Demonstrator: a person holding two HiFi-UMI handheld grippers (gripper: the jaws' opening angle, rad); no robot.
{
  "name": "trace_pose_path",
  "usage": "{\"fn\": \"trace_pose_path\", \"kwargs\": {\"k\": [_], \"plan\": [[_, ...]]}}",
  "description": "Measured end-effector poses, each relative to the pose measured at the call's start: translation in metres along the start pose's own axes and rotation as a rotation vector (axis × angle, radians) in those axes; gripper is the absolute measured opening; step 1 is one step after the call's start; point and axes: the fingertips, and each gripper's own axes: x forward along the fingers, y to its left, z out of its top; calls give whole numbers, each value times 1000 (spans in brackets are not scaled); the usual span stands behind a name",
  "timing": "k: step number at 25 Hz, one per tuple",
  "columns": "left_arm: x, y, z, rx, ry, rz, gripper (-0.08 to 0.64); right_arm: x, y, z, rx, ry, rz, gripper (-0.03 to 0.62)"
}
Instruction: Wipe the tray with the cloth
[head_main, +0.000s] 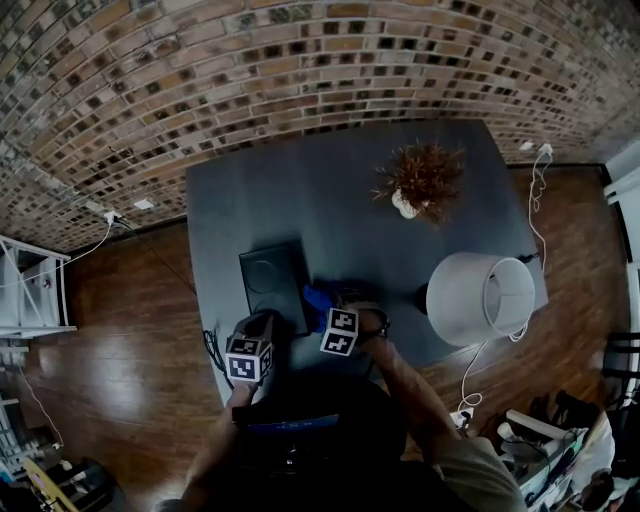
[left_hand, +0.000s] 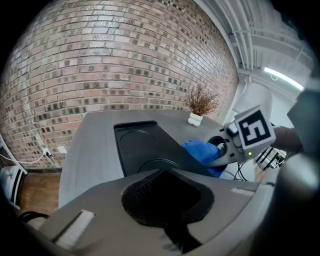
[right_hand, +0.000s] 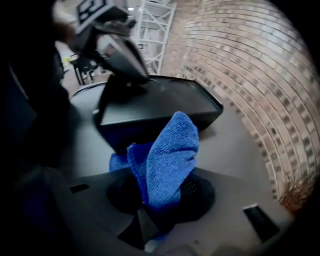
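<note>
The right tool (right_hand: 161, 197) is pinched shut on the blue cloth (right_hand: 167, 155), just off the right long edge of the tray (head_main: 270, 285). In the head view the tray lies at its 10 o'clock, long axis running 12 to 6. The left tool (left_hand: 165, 200), closed, seems to clamp its near rim.

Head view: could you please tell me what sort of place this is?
Probably a loft-style studio or office: a brick wall, wooden floor, and a dark table with a lamp.

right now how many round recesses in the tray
2 recesses: one at the tray's far end, one near the left gripper, partly hidden by it. Others may be hidden.
</note>
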Motion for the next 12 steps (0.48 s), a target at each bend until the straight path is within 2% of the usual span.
{"fn": "trace_pose_path", "kwargs": {"k": [2,5,7,9,11,12], "plan": [[1,0,-1,-3,-1,3,15,13,-2,17,-22,-14,-11,138],[2,-1,-2,1,8,5,15,8,31,20,-174,36,41,138],[1,2,-3,4,17,13,15,-11,68,14,-244,24,156,137],[-1,5,-4,0,22,22,15,-36,114,14,-286,-78,320,137],[-2,5,-5,-17,18,20,15,-65,151,27,-255,-246,477,134],[-2,4,-6,-27,18,18,15,-75,157,29,-218,-288,505,135]]}}
